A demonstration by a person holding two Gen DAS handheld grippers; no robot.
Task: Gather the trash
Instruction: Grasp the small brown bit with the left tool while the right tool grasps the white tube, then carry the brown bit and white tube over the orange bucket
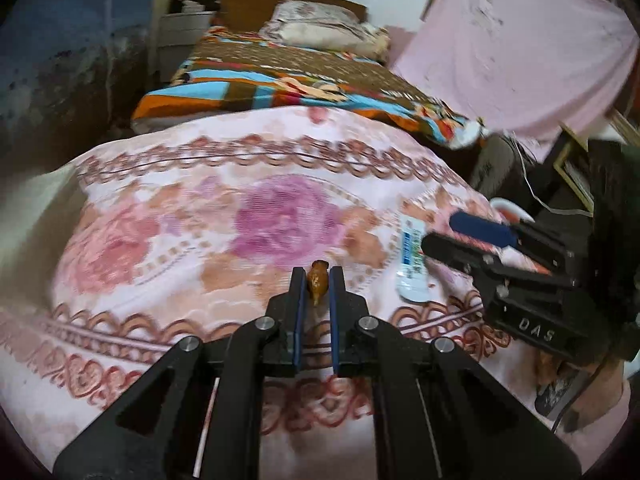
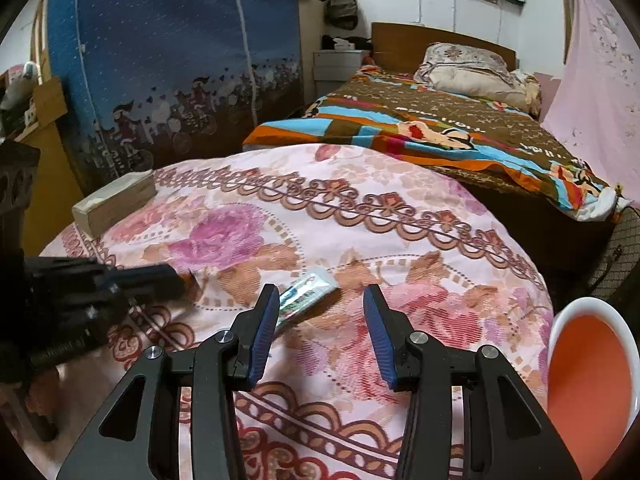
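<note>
At far left of the right wrist view, a tissue box sits on the floral cloth over the table, near its back-left edge. Just right of it, lower down, the left tool reaches in from the left w/ a small brown scrap poking past its tip. From the left wrist view that's clearer: the left tool is pinched narrow on a brown bit of trash (looks like a shrivelled peel or husk, can't tell which), held just above the cloth.

Next to the right, a flattened wrapper w/ blue-green print lies on the cloth, partly behind the left finger of the right tool. That tool's jaws stand wide apart, nothing between them, hovering over the cloth approx. mid-table. In the left wrist view the wrapper lies just beside the right tool.

At far right, a white bowl w/ orange inside sits at the table's edge. Behind, a bed w/ a striped blanket.
</note>
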